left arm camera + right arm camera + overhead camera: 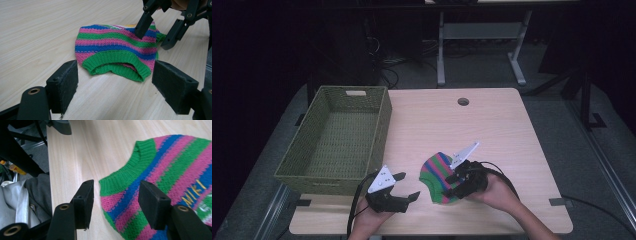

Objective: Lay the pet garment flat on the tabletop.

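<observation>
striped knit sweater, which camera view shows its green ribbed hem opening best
The left gripper view: the small pink, blue and green striped knit sweater lies whole ahead, its hem opening facing the camera. The right gripper view gives a close, cropped patch with yellow lettering. The high view shows it small, partly behind the right tool.

A small knitted sweater (438,176) lies flat on the wooden table, near its front edge and well apart from the basket. It is striped pink, blue and green, with green ribbed hems (117,62) and a green collar (130,167). Yellow stitched letters (193,191) mark one side.
</observation>
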